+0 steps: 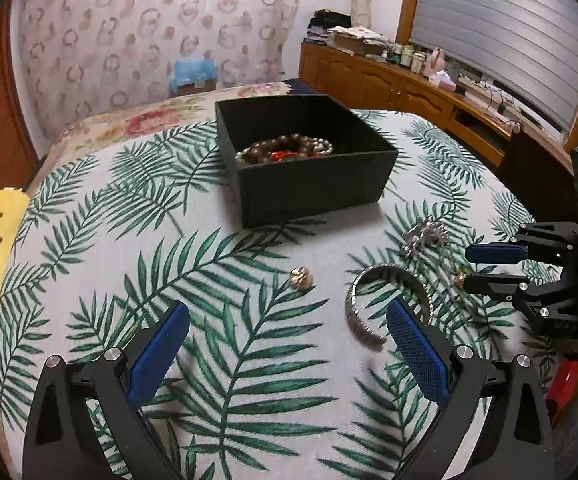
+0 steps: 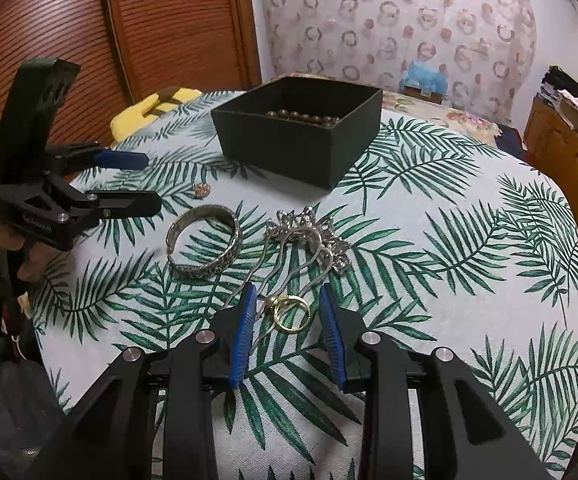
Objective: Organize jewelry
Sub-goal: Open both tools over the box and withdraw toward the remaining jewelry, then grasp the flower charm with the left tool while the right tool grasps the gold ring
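Right gripper (image 2: 287, 312): spread around gold ring (image 2: 289, 314), not pinching.
Left gripper (image 1: 289, 326): spread wide, empty.
Black box (image 1: 313, 184): beads (image 1: 285, 148) partly hidden by wall.

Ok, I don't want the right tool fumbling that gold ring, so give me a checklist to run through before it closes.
1. Right tool open: ok, its blue pads stand apart.
2. Gold ring between the pads: ok, it lies on the cloth in the gap, touching neither.
3. Nothing else in the gap: not ok, thin prongs of the silver hair ornament run beside the ring.
4. Left tool out of the way: ok, open and off to the side, near the silver bangle.
5. Black box ready: ok, open-topped, with a beaded bracelet inside.
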Demonstrator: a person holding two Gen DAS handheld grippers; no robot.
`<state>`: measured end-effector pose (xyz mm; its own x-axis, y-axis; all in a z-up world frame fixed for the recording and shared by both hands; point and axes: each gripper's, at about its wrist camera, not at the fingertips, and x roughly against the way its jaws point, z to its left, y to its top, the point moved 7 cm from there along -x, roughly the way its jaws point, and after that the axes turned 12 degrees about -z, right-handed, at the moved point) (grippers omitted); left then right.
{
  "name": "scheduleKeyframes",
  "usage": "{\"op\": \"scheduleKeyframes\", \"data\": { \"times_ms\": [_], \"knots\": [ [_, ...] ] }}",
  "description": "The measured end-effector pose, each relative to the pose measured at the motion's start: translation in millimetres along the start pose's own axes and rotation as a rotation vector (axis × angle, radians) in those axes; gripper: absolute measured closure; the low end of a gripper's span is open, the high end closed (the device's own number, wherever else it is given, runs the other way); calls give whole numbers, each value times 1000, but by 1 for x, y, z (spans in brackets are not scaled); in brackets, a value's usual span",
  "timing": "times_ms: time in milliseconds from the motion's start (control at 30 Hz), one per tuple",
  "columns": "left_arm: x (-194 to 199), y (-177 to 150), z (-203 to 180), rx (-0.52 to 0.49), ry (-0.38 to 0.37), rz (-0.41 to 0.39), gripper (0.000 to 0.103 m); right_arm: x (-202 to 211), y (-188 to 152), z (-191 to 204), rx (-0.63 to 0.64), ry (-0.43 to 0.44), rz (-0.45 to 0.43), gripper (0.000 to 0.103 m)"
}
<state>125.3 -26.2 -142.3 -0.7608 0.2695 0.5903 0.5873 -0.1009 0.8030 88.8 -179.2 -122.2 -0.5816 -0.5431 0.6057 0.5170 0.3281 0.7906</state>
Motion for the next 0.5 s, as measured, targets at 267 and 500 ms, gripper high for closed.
{"op": "scheduleKeyframes", "data": {
  "times_ms": [267, 500],
  "knots": [
    [-1, -2, 2, 7, 6, 5, 8, -4, -4, 2, 44, -13, 32, 68],
    [-3, 4, 0, 14, 17, -14, 8, -2, -6, 3, 49, 10, 36, 81]
  ]
}}
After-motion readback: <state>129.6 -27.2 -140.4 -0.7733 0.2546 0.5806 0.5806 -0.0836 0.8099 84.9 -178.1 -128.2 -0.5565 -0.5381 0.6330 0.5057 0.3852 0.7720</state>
